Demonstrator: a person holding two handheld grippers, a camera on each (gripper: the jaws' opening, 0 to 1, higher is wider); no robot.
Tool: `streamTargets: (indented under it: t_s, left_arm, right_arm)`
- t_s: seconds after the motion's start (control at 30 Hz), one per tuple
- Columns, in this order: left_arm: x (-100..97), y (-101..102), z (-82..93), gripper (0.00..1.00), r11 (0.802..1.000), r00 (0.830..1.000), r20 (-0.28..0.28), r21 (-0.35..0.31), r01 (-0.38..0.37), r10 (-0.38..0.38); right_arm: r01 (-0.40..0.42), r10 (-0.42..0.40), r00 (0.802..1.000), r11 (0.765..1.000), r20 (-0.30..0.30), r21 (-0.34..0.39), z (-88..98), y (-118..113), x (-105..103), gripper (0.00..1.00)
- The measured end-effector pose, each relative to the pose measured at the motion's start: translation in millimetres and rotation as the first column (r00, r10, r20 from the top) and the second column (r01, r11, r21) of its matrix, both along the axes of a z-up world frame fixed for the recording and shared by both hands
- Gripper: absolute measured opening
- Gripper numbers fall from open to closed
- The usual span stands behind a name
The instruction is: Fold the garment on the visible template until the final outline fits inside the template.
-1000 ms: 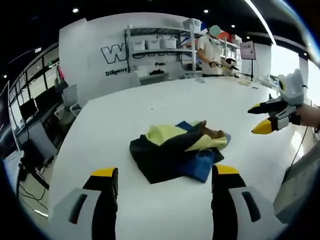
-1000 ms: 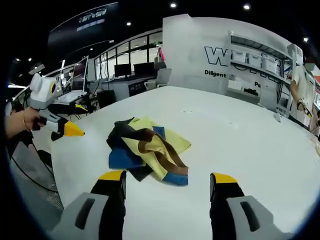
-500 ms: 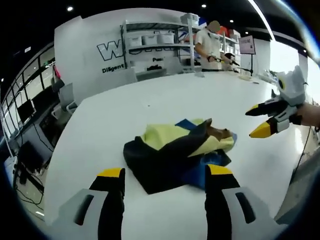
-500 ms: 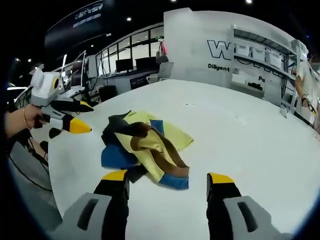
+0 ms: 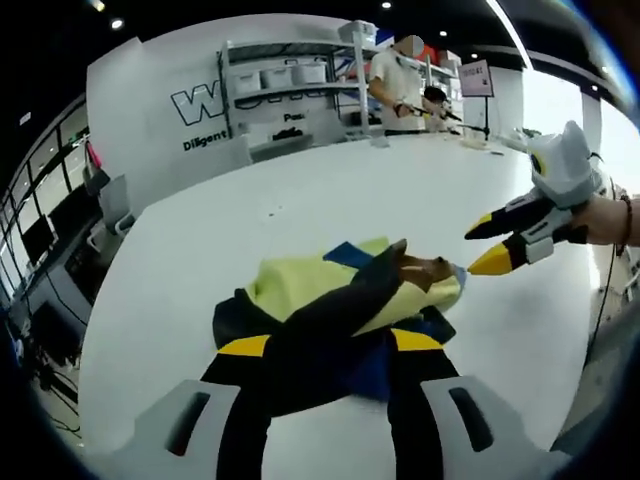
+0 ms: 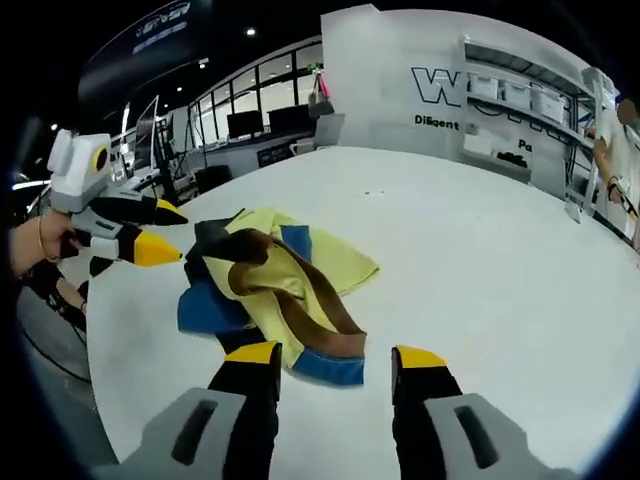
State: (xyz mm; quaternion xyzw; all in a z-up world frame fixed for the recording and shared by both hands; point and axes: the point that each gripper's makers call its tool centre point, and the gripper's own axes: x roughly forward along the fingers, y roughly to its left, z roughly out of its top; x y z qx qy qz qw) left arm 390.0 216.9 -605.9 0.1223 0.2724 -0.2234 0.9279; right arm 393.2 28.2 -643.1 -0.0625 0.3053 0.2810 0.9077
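Note:
A crumpled garment of yellow, black, blue and brown cloth lies in a heap on the white table. My left gripper is open, its yellow-tipped jaws straddling the heap's near black edge. The right gripper comes in from the right, open, its tips just beside the brown and yellow corner. In the right gripper view the garment lies just ahead of my right gripper, whose open jaws flank the blue and brown hem. The left gripper, held by a hand, hovers open at the heap's left side.
The white table stretches wide around the heap, with its near edge close behind both grippers. Shelving with bins and a standing person are at the far end. Desks with monitors and chairs stand beyond the table's side.
Both grippers have moved in toward the garment, which now sits larger and right at their jaw tips. Each pair of jaws stands a little narrower. The heap itself has not moved.

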Motion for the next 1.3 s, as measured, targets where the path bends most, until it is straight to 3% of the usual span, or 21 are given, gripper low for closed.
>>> streamTargets:
  t_s: [0.47, 0.73, 0.8, 0.83, 0.9, 1.3]
  left_arm:
    - [14.1, -17, -10.7, 0.22, 1.0, 1.0, -0.003, 0.003, 0.013, -0.013]
    - [23.7, -24, -18.7, 0.22, 0.999, 0.999, -0.019, 0.013, 0.03, -0.029]
    - [26.0, -24, -20.6, 0.21, 0.999, 0.999, -0.015, 0.018, 0.033, -0.032]
    - [28.5, -24, -21.9, 0.21, 0.999, 0.999, -0.015, 0.023, 0.03, -0.03]
    - [29.5, -24, -23.0, 0.21, 0.999, 0.999, -0.023, 0.019, 0.031, -0.03]
    - [29.3, -20, -32.0, 0.18, 1.0, 0.998, -0.063, 0.019, 0.022, -0.021]
  right_arm:
    - [-0.002, 0.003, 0.999, 1.0, -0.044, 0.005, -21.8, -1, 7, 0.3]
    - [0.018, -0.014, 0.997, 0.999, -0.077, 0.048, -30.3, 1, 9, 0.27]
    - [0.034, -0.028, 0.996, 0.997, -0.089, 0.069, -31.4, 1, 10, 0.27]
    - [0.079, -0.066, 0.991, 0.991, -0.117, 0.11, -32.8, 0, 11, 0.27]
    - [0.103, -0.088, 0.99, 0.985, -0.109, 0.141, -31.1, -2, 15, 0.24]
    - [0.093, -0.078, 0.99, 0.987, -0.116, 0.132, -33.6, 1, 14, 0.13]
